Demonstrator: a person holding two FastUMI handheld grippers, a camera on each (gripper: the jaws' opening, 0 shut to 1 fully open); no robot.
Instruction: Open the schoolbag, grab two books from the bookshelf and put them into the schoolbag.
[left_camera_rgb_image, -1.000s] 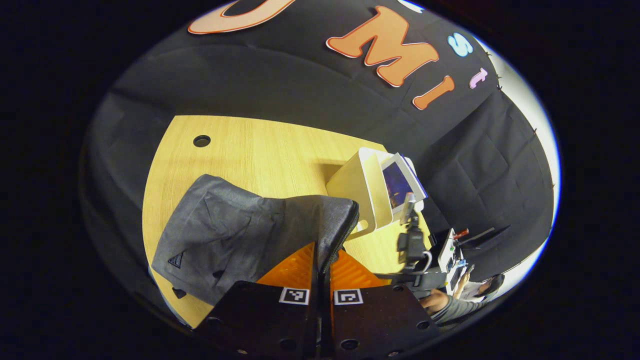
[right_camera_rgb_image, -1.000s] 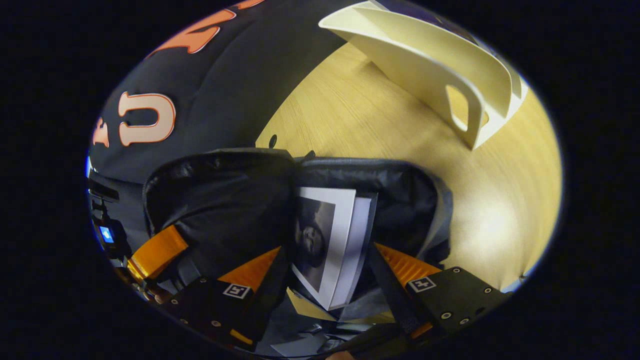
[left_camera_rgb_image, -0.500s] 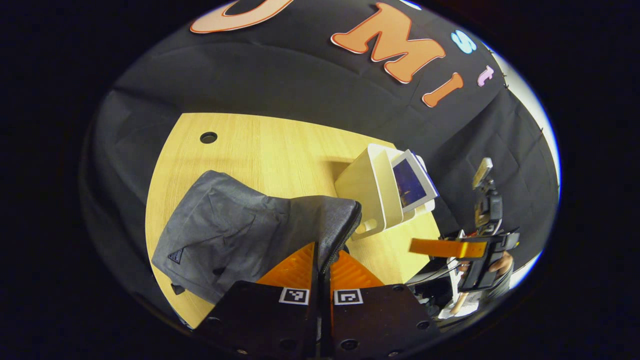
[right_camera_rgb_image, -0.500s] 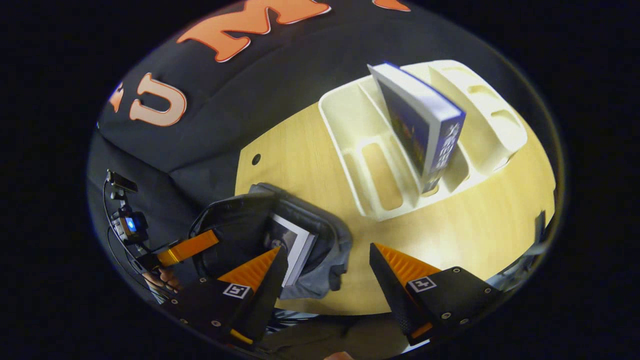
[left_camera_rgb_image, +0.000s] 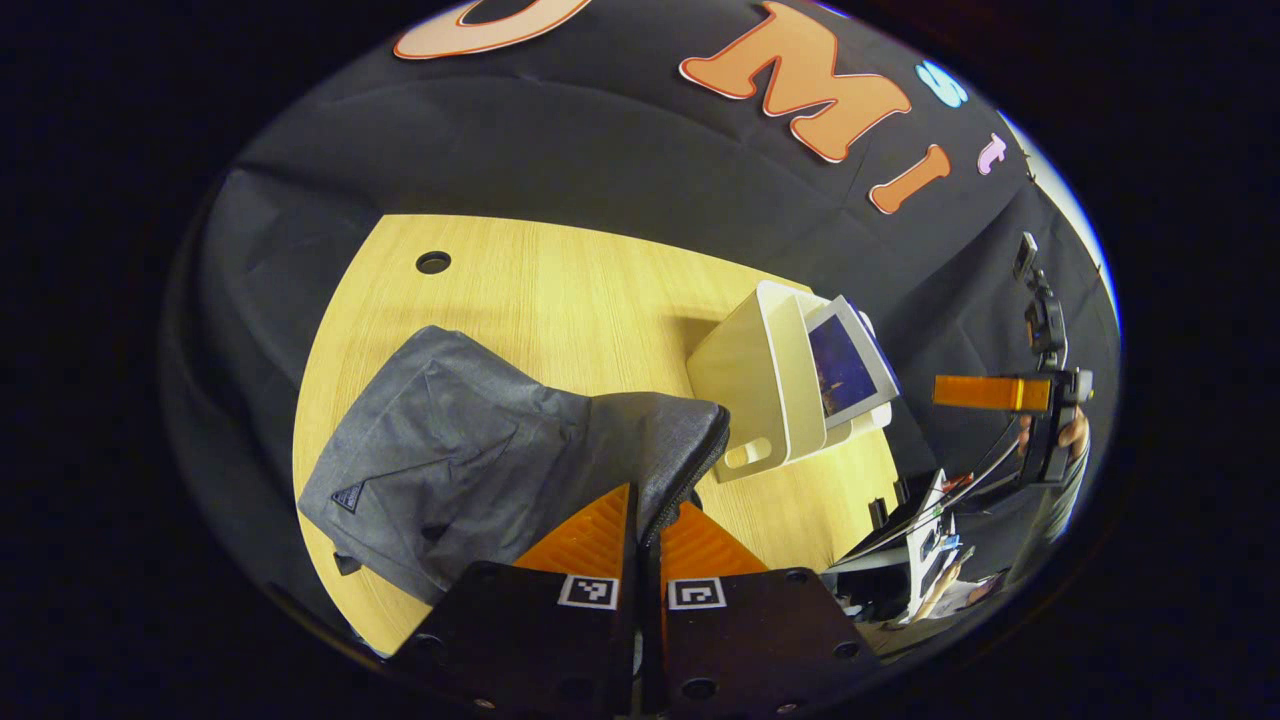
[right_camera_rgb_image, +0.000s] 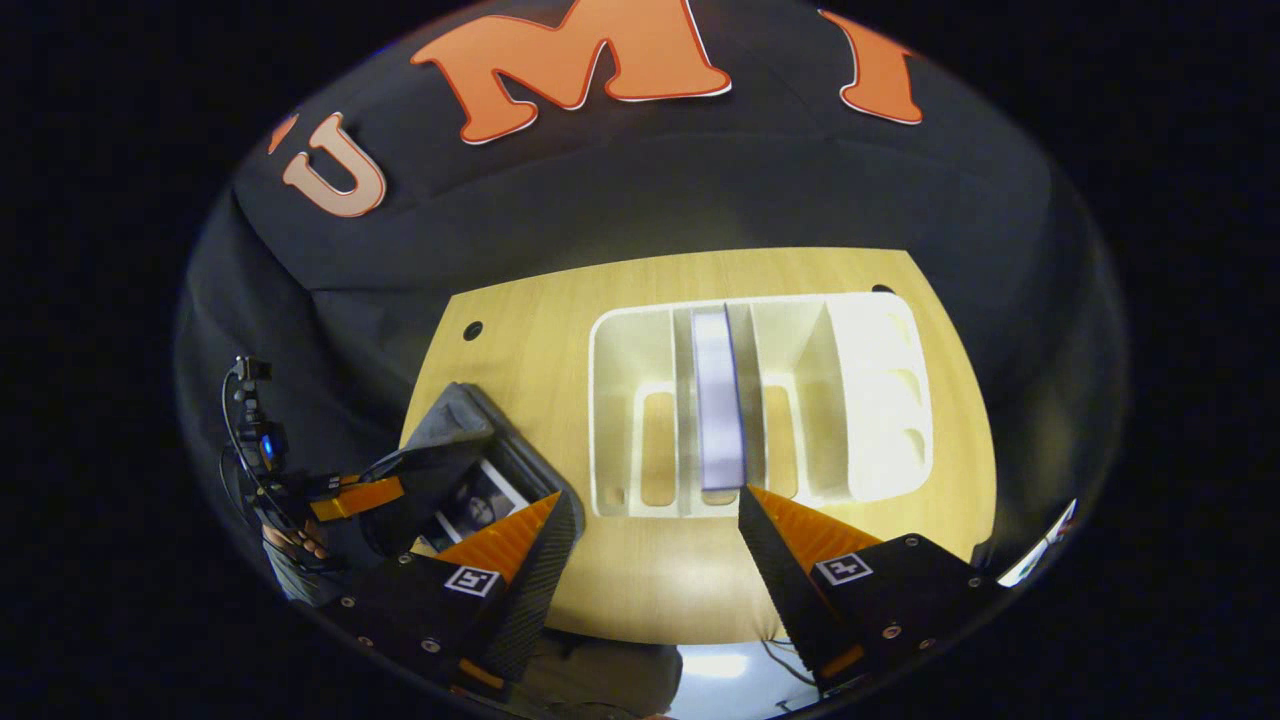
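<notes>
Book (right_camera_rgb_image: 718, 395) stands upright in the bookshelf (right_camera_rgb_image: 620, 330), spine running straight ahead of the empty, wide-open right gripper (right_camera_rgb_image: 655, 520); left gripper (left_camera_rgb_image: 642, 520) clamps the schoolbag (left_camera_rgb_image: 480, 460) rim.

lighting: overhead, warm and even on the wooden table (right_camera_rgb_image: 520, 330). glare: strong on the white bookshelf (right_camera_rgb_image: 870, 400), right compartments washed out; a bright patch at the lower rim. shadows: soft, short one behind the bookshelf (left_camera_rgb_image: 690, 325) in the left gripper view. distortion: heavy fisheye curvature, edges dim. focus: sharp centrally, softer at the rim.
</notes>
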